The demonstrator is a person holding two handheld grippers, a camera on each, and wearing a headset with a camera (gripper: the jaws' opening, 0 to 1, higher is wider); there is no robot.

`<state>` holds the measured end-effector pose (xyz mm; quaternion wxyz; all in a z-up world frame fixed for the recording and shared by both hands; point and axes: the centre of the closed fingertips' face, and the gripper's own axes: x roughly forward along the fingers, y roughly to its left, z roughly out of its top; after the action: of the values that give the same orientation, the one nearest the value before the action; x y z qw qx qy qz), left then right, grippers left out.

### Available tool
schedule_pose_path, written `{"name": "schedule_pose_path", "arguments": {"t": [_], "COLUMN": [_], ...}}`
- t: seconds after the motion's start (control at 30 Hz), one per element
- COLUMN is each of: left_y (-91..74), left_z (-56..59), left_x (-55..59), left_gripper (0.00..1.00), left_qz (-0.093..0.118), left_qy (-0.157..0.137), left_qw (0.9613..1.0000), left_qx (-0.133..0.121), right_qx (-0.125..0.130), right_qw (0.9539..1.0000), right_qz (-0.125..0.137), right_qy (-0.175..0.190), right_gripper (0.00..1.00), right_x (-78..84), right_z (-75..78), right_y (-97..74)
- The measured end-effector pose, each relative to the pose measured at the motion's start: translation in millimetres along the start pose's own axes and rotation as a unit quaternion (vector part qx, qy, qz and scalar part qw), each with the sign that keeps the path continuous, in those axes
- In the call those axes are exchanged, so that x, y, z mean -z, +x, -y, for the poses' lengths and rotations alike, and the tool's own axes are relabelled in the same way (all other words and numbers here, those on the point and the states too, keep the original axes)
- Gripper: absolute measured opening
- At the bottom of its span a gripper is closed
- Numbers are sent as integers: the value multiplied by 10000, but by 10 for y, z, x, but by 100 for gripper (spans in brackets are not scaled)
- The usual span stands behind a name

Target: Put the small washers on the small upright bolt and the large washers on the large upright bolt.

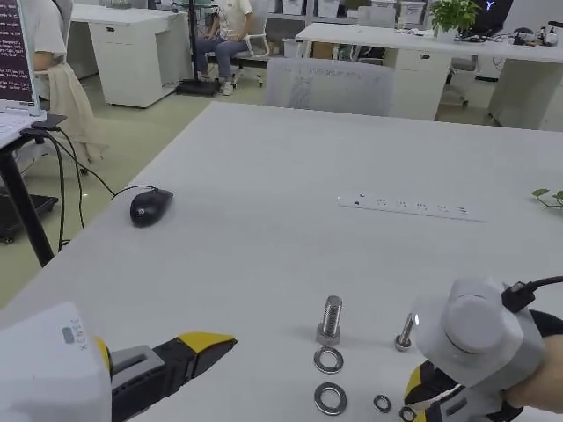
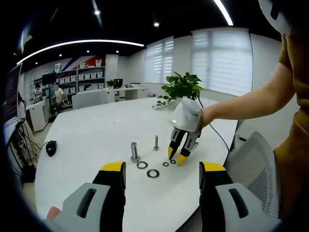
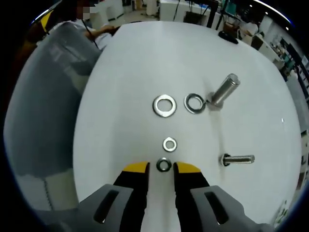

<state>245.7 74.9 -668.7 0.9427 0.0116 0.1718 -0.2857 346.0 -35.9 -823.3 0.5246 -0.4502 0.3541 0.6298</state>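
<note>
Right, nearest first. The left gripper (image 2: 163, 168) is hovering over the near side of the table (image 1: 264, 255) with its yellow-tipped black jaws spread wide, gripping nothing. In the head view its grey body is running off the frame corner. The right gripper (image 3: 162, 170) is pointing down at the table, jaws standing narrowly apart and straddling the nearest small washer (image 3: 163, 165). A thin gap is showing on each side, so it is not pinching it. In the head view the grey housing and the hand are covering most of those jaws, and the frame edge is clipping that washer. The second small washer (image 3: 169, 144) is lying flat just beyond it. Further on, the two large washers (image 3: 164, 105), shiny steel rings, are lying flat side by side, one just beside the large bolt (image 1: 331, 318). Both bolts are standing on their heads, threaded shanks pointing straight up, with the small bolt (image 1: 405, 332) near the large one. Beyond, a black mouse (image 1: 150, 207) and a white power strip (image 1: 409, 207) are sitting well apart on the matte white top.
</note>
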Motion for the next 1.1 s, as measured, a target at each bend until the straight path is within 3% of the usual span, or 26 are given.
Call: {"name": "schedule_pose_path", "arguments": {"t": [0.13,0.47,0.7,1.1], "left_y": [11,35,19,11], "left_z": [-7,10,4,10], "left_x": [0,-30,-19,-22], "left_gripper": [61,61,61,61], "left_qz": [-14,7,4,63], "left_qy": [7,25,11,-21], "left_qw": [10000,10000,10000,10000], "left_qx": [-3,42,16,-25], "right_qx": [-68,-43,27,23], "right_qw": [9999,10000,9997,9996], "right_qz": [29,-24,-46,-69], "right_qy": [116,6,255,283], "right_gripper": [23,22,21,21], "right_x": [14,16,24,24], "right_z": [16,5,0,3], "right_y": [-1,-2,-4,0]}}
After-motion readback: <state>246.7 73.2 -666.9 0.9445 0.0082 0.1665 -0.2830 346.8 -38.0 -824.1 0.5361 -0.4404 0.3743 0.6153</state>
